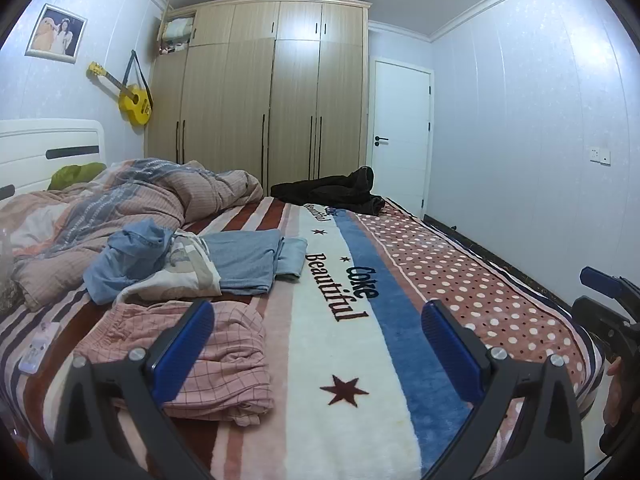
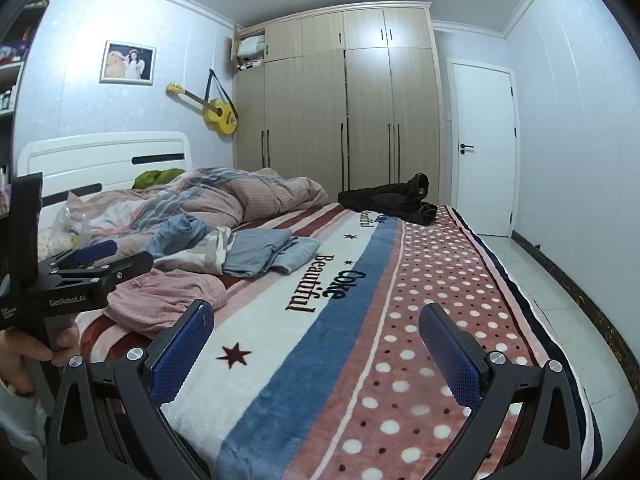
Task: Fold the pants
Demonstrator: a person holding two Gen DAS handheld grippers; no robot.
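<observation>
Black pants [image 1: 332, 192] lie crumpled at the far end of the bed, also in the right wrist view [image 2: 392, 198]. Pink checked pants [image 1: 224, 364] lie folded near the front left, also in the right wrist view [image 2: 168, 296]. My left gripper [image 1: 318, 344] is open and empty above the blanket, its left finger over the pink pants. My right gripper [image 2: 316, 344] is open and empty above the blanket's blue stripe. The left gripper's body [image 2: 80, 276] shows at the left of the right wrist view.
A striped and dotted blanket [image 1: 440, 272] covers the bed. Folded blue clothes [image 1: 244, 260], a crumpled blue garment [image 1: 128, 256] and a heaped quilt [image 1: 132, 196] lie at the left. A wardrobe [image 1: 260, 92], a door [image 1: 400, 136] and a floor strip [image 2: 560, 320] surround the bed.
</observation>
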